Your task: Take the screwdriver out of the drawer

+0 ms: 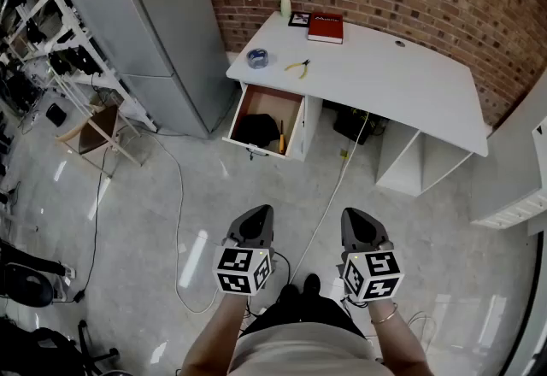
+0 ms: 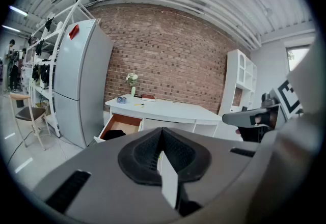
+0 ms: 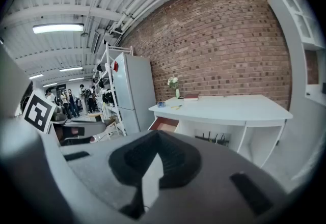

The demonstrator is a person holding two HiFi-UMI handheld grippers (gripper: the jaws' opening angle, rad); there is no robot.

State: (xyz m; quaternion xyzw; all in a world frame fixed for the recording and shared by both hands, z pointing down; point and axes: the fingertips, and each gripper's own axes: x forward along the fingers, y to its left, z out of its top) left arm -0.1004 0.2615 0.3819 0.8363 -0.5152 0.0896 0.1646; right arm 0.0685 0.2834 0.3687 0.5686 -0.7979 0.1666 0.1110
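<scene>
Screwdriver point(image 1: 282, 138) in drawer point(image 1: 242, 114) (right side), below desk point(image 1: 410, 84)

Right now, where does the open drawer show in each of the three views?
Head view: the drawer is above centre, under the desk's left end.
Left gripper view: drawer left of centre, below the desk.
Right gripper view: drawer at centre, below the desk.
Shared landmark: the vase of flowers on the desk.
</scene>
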